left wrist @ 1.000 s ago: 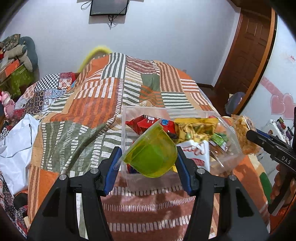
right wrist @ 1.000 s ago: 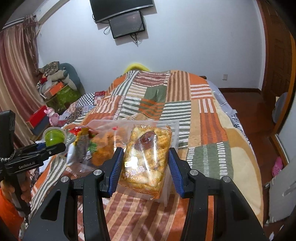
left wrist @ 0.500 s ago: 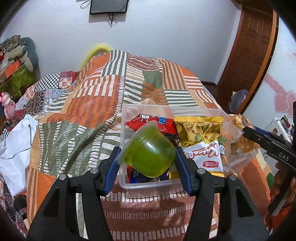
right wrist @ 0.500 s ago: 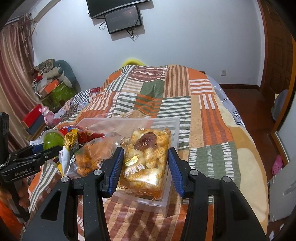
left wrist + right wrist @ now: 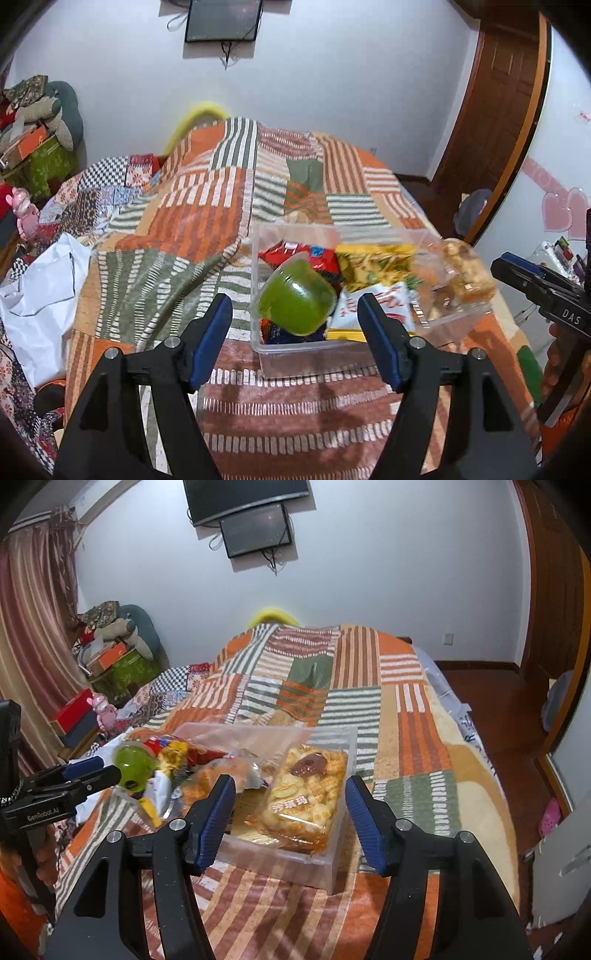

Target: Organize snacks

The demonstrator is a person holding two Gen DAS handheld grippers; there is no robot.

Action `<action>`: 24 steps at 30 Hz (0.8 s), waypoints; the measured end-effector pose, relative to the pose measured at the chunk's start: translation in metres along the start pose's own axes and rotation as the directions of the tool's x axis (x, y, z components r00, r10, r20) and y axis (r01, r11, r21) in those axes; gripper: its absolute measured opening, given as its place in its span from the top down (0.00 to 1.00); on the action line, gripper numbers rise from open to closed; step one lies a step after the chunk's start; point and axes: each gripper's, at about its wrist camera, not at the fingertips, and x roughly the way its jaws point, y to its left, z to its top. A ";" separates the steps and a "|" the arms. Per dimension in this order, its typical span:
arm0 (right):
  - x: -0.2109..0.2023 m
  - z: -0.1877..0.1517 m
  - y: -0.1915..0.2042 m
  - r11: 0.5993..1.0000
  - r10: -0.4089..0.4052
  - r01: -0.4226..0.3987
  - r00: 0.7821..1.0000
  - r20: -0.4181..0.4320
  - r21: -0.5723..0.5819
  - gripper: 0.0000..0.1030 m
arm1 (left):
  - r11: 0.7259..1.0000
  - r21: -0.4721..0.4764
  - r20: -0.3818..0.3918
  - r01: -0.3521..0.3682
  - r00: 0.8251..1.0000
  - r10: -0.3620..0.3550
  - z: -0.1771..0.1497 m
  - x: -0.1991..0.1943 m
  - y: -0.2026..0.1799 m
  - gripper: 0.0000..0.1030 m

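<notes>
- Left gripper (image 5: pixel 295 325) stands wide open and holds nothing; its blue pads frame the green jelly cup (image 5: pixel 297 297) without touching it.
- That cup lies tilted on its side atop the packets at the near left corner of the clear plastic box (image 5: pixel 295 347), straight ahead of the left gripper and just beyond its tips.
- Right gripper (image 5: pixel 290 814) is likewise spread wide and empty, its pads either side of the bag of puffed snacks (image 5: pixel 306 797) but apart from it.
- This bag rests in the right end of the box, its long axis running near to far, in line with the gripper's reach.
- Farther left in the box sit a white packet (image 5: pixel 373 310), a yellow packet (image 5: pixel 373 264) and a red packet (image 5: pixel 299 254).
- Both items look placed, so the box seems close to full. The left gripper is nearer the cup, should it need righting.
- Beyond the box, the striped quilt (image 5: pixel 207 199) covers the bed.
</notes>
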 end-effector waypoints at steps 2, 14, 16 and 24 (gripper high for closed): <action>-0.014 0.003 0.003 1.000 0.011 -0.011 1.000 0.022 -0.003 0.43 | 1.000 0.003 0.030 0.011 0.999 -0.011 0.002 -0.017 -0.004 0.32; -0.104 0.011 0.037 0.995 0.080 -0.067 0.979 0.186 -0.078 0.43 | 0.998 0.041 0.240 0.038 0.970 -0.046 0.006 -0.137 -0.039 0.32; -0.115 0.009 0.043 0.993 0.092 -0.074 0.974 0.207 -0.091 0.43 | 0.998 0.051 0.276 0.028 0.960 -0.041 0.003 -0.154 -0.048 0.32; -0.147 -0.002 0.061 0.990 0.102 -0.071 0.956 0.274 -0.119 0.23 | 0.997 0.069 0.370 0.018 0.928 -0.042 -0.013 -0.204 -0.073 0.16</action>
